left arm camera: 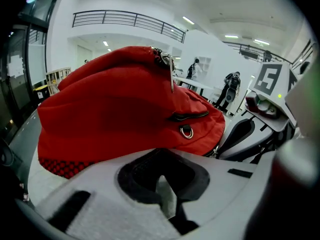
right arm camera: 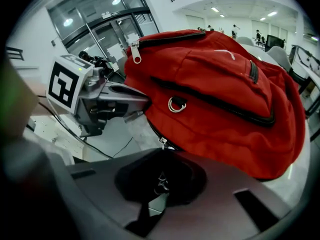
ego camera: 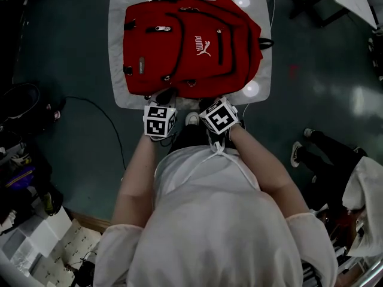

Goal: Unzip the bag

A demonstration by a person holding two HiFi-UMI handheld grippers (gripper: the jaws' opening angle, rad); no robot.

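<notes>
Two tongs, both closed. The right tongs (right arm camera: 161,159) are clamped tight on a small metal zip pull (right arm camera: 161,178). The pull hangs from the zip at the near lower edge of the red fabric backpack (ego camera: 185,46).

The left tongs (left arm camera: 162,159) have jaws together with nothing seen between them. Their tips are at that same near edge, just beside the right tongs.

The backpack lies flat on a pale grey counter (ego camera: 122,17), front panel up.

- Head view only: the whole bag, its white logo (ego camera: 203,45) and the dark green floor (ego camera: 60,58).
- Right gripper view only: the gripped pull.
- Left gripper view only: people standing far off (left arm camera: 231,86).
</notes>
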